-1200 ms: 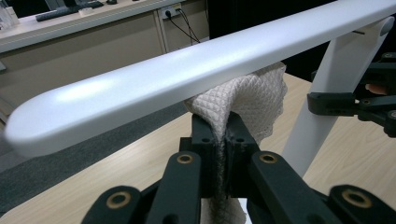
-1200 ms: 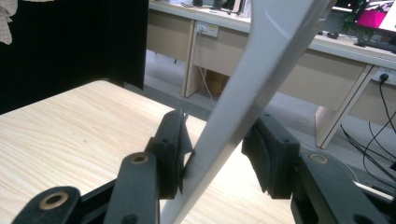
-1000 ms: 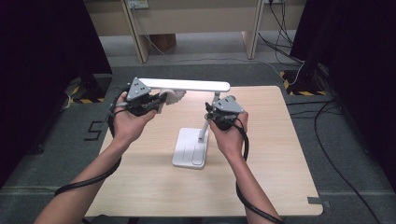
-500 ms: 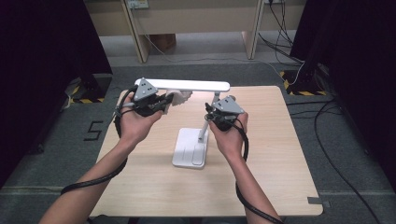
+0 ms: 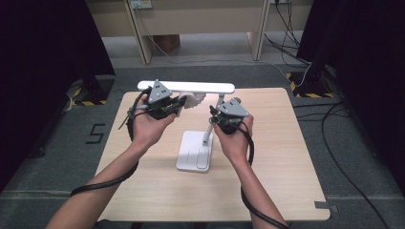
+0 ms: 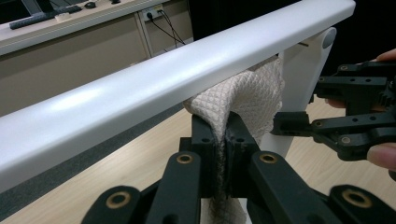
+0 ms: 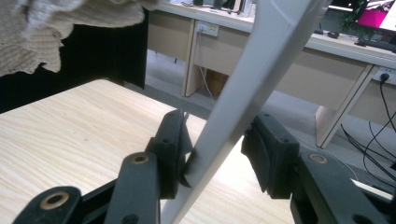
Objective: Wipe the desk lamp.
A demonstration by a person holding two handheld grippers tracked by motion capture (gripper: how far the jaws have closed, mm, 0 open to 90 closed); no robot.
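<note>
A white desk lamp stands mid-table on a flat base (image 5: 193, 153), with a slanted stem (image 5: 207, 136) and a long bar head (image 5: 210, 87). My left gripper (image 5: 184, 102) is shut on a white quilted cloth (image 5: 195, 99) and presses it against the underside of the head. In the left gripper view the cloth (image 6: 252, 100) bunches up from my jaws (image 6: 223, 133) to the bar (image 6: 163, 79). My right gripper (image 5: 216, 122) is shut on the stem; in the right gripper view the stem (image 7: 247, 88) runs between its pads (image 7: 215, 144), and the cloth (image 7: 42, 28) hangs at the upper left.
The wooden table (image 5: 286, 157) has bare surface all round the lamp. Beyond its far edge stand wooden desk legs (image 5: 141, 28). Cables (image 5: 334, 119) trail over the grey floor at the right, and a "5" marking (image 5: 95, 133) is on the floor at the left.
My left gripper has slid to the right along the lamp head, taking the cloth with it. The right gripper has stayed on the stem.
</note>
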